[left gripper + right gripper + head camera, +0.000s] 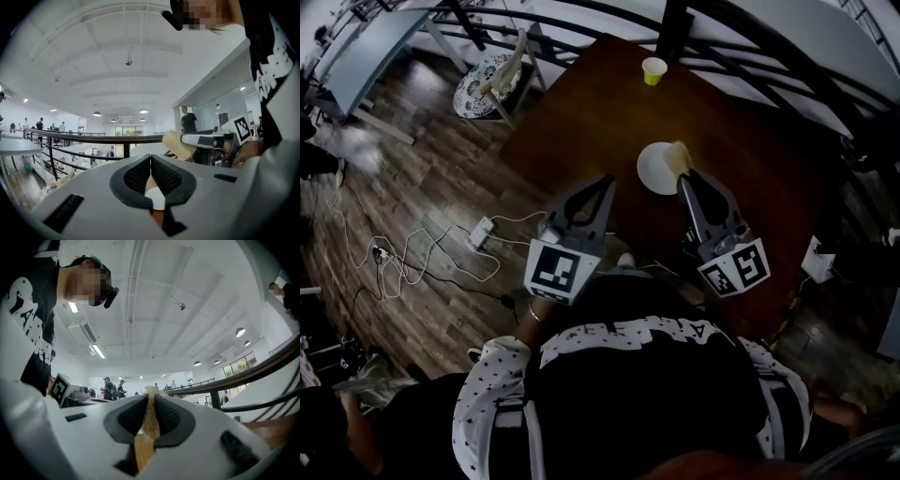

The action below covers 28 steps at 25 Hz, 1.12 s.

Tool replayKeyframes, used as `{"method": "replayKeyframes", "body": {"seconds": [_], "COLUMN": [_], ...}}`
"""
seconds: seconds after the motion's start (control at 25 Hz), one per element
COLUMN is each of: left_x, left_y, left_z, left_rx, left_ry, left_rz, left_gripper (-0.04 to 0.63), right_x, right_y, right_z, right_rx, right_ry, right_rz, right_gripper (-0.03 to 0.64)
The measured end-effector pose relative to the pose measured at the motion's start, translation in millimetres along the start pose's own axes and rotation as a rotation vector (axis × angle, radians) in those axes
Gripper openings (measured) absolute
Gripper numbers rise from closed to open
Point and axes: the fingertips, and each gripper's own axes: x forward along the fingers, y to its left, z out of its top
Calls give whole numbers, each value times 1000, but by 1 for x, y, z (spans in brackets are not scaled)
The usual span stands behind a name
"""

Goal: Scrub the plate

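A white plate (pixel 654 172) lies on the dark brown table (pixel 581 122). My right gripper (pixel 683 176) is shut on a scrub brush (pixel 679 157) with a wooden handle and tan bristles, held at the plate's right edge. In the right gripper view the handle (pixel 149 427) runs up between the jaws of the right gripper (pixel 151 397). The left gripper view shows the bristles (pixel 176 143) sticking out of the right gripper (pixel 187 139). My left gripper (pixel 606 182) hovers to the left of the plate. The left gripper (pixel 151 159) is shut with nothing in it. Both grippers tilt upward.
A yellow cup (pixel 654 70) stands near the table's far edge, by a black railing (pixel 581 23). A round patterned chair (pixel 483 86) sits on the floor to the left. Cables and a power strip (pixel 478 232) lie on the wooden floor. People stand in the distance (pixel 189 119).
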Motion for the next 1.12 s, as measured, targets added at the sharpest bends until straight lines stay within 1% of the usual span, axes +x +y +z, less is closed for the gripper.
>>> {"method": "replayKeyframes", "body": {"seconds": [0.12,0.32,0.48,0.72,0.88,1.12], "left_x": [8,23,32,36,37,43], "left_y": [-2,-8,-14,-20,-17,-3], "left_z": [-2,-3,-4,-10,-17,-26], "left_rx": [-4,5,-2,8,2,-6], "left_ry": [17,21,28,33,57,67], "left_rz": [7,20,38,47,59,69], "left_gripper": [14,14,14,14,14,14], "right_x": [1,-5,-12,-15,-13,-1], "right_y": [-9,-27,-42,-56,-61,-68], "right_z": [-2,-5,-6,-13,-21,-38], "right_rx": [3,9,10,14,15,16], "right_ry": [3,11,13,20,34,70], "right_rz": [8,15,20,16,15,10], "right_gripper": [49,49,49,49,49,49]}}
